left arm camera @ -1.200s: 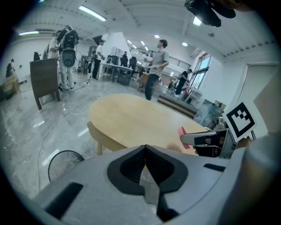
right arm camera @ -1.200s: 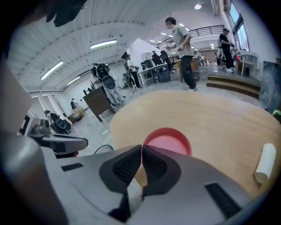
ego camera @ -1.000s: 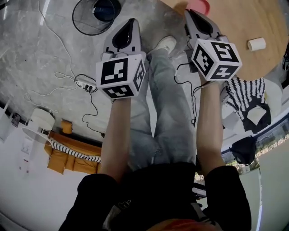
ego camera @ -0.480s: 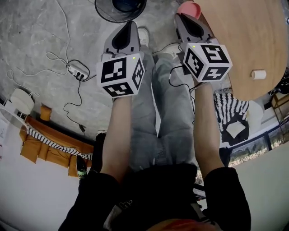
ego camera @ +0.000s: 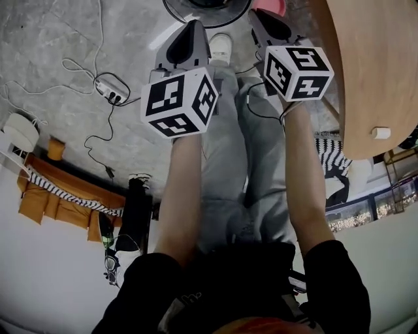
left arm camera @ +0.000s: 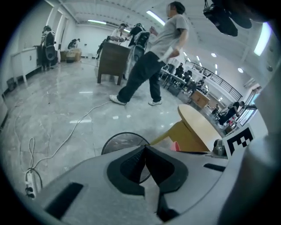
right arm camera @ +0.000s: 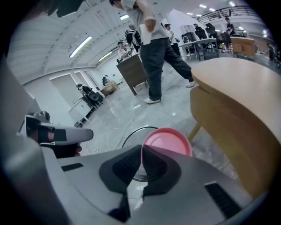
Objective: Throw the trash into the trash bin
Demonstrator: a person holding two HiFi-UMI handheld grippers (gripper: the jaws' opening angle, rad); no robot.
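Note:
My right gripper (right arm camera: 141, 147) is shut on the rim of a pink plastic plate (right arm camera: 169, 140), which sticks out ahead of the jaws. Just beyond the plate, a black wire trash bin (right arm camera: 131, 134) stands on the grey floor. In the head view the right gripper (ego camera: 264, 19) and the pink plate (ego camera: 269, 5) sit at the top edge, right of the bin's rim (ego camera: 196, 14). My left gripper (left arm camera: 145, 146) is shut with nothing between its pads and points at the bin (left arm camera: 115, 143). In the head view the left gripper (ego camera: 189, 39) is just below the bin.
A round wooden table (ego camera: 372, 72) with a white roll (ego camera: 381, 133) on it stands close on the right. A power strip (ego camera: 108, 94) and cables lie on the floor at left. A person (left arm camera: 149, 57) walks past beyond the bin. My own shoe (ego camera: 222, 45) is near the bin.
Both grippers have moved forward and down toward the bin, which now lies at the top centre of the head view. The table has slid to the right. The pink plate stays in the right gripper.

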